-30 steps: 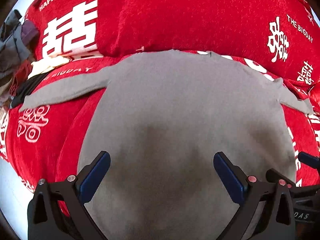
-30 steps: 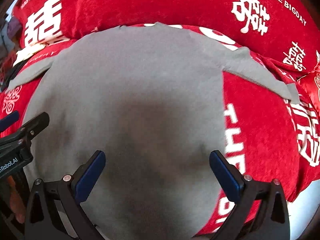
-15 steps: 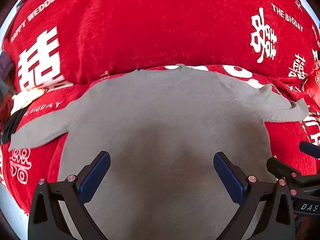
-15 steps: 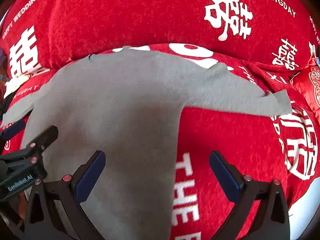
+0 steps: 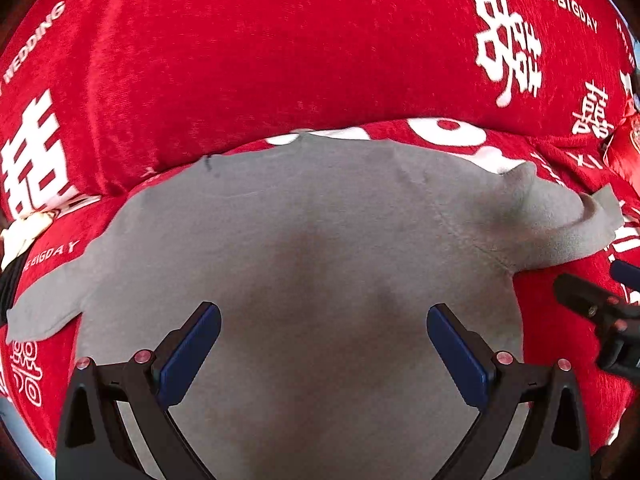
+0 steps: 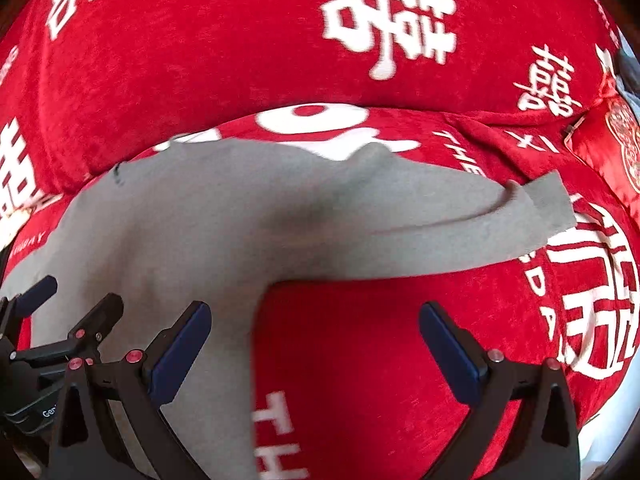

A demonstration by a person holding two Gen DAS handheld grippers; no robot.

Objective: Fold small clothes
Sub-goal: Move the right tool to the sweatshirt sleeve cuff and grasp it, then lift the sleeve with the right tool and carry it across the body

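A small grey long-sleeved top (image 5: 312, 248) lies flat on a red sofa cover, sleeves spread to both sides. My left gripper (image 5: 324, 348) hovers open over the body of the top, nothing between its blue pads. My right gripper (image 6: 316, 348) is open too, above the top's right side edge, with the right sleeve (image 6: 460, 232) stretching away in front of it. That sleeve's cuff (image 6: 552, 208) is curled a little. The left sleeve (image 5: 44, 308) lies out to the left. In the right wrist view the left gripper's fingers (image 6: 96, 316) show at the lower left.
Red cushions (image 5: 280, 60) with white characters and lettering rise behind the top. A white and dark cloth (image 5: 20, 236) lies at the far left edge. An embroidered red pillow (image 6: 616, 152) sits at the far right. The sofa's front edge drops off at bottom right.
Both grippers have shifted right across the top; the right one now hangs over its right edge and red cover. The right sleeve looks closer and its cuff curled.
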